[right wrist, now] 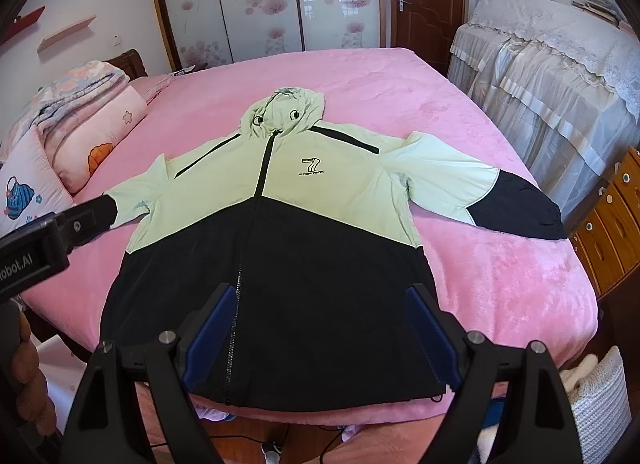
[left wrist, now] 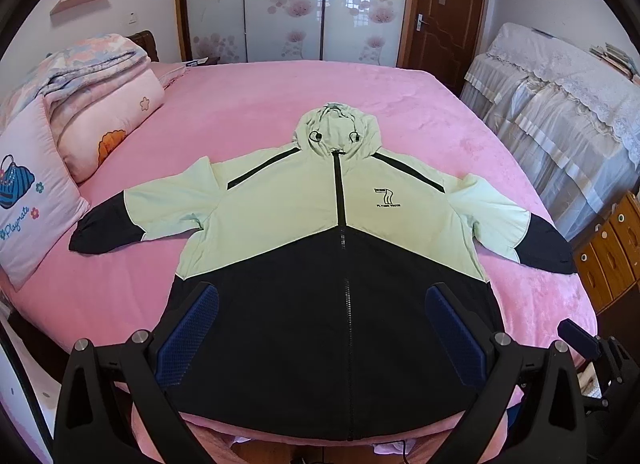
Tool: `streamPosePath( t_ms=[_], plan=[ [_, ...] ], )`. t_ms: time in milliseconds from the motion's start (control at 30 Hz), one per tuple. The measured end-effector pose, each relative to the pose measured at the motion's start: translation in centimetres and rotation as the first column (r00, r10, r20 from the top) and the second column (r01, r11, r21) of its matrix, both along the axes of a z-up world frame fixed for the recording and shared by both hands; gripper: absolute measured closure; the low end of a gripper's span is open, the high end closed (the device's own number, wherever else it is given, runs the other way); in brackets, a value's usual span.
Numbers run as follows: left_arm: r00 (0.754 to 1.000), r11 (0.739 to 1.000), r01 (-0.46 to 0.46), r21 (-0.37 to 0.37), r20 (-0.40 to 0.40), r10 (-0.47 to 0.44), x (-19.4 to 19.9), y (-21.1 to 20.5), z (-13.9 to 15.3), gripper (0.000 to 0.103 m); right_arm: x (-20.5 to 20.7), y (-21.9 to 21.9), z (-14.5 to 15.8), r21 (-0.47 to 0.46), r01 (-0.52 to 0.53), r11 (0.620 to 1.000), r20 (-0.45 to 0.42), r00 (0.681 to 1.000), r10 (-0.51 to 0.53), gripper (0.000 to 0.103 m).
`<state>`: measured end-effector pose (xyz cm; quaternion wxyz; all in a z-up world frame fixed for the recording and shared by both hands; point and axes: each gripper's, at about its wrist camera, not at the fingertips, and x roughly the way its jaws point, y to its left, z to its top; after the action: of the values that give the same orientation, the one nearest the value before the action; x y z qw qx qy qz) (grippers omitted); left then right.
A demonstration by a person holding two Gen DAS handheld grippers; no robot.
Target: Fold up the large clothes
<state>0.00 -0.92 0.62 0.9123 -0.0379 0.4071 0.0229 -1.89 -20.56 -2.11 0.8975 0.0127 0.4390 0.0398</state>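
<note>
Since it lies spread face-up on the pink bed [left wrist: 248,103], the hooded jacket [left wrist: 320,223] looks light, limp and slippery; sleeve cuffs at nine and three o'clock offer holds. Left hand-held gripper [left wrist: 322,328] and right hand-held gripper [right wrist: 320,328] gape empty.

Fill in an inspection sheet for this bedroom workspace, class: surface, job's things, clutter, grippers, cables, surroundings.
Surface: pink bed, cover smooth.
Job's things: jacket laid flat, front up, zipped, sleeves spread, hood away from the cameras, hem at the near edge.
Clutter: folded quilt and pillow at the bed's left end, clear of the jacket.
Grippers: left gripper and right gripper both above the hem, jaws open, holding nothing.
Cables: dark cable on the floor below the bed's near edge.
Surroundings: wardrobe, door, covered furniture and drawers at right.
</note>
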Motion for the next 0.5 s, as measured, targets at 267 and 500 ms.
streamPosePath(
  t_ms=[267,500],
  plan=[
    [1.000,1.000,-0.001,-0.002,0.004,0.001,-0.17,0.02,-0.04,0.000,-0.07,0.23,0.34,-0.015,-0.018,1.000,0.021,1.000,0.018,0.016],
    [1.000,1.000,0.006,0.004,-0.018,-0.006,0.31,-0.39,-0.36,0.000,-0.23,-0.10,0.49,-0.008,-0.019,1.000,0.027,0.999,0.019,0.016]
  ],
)
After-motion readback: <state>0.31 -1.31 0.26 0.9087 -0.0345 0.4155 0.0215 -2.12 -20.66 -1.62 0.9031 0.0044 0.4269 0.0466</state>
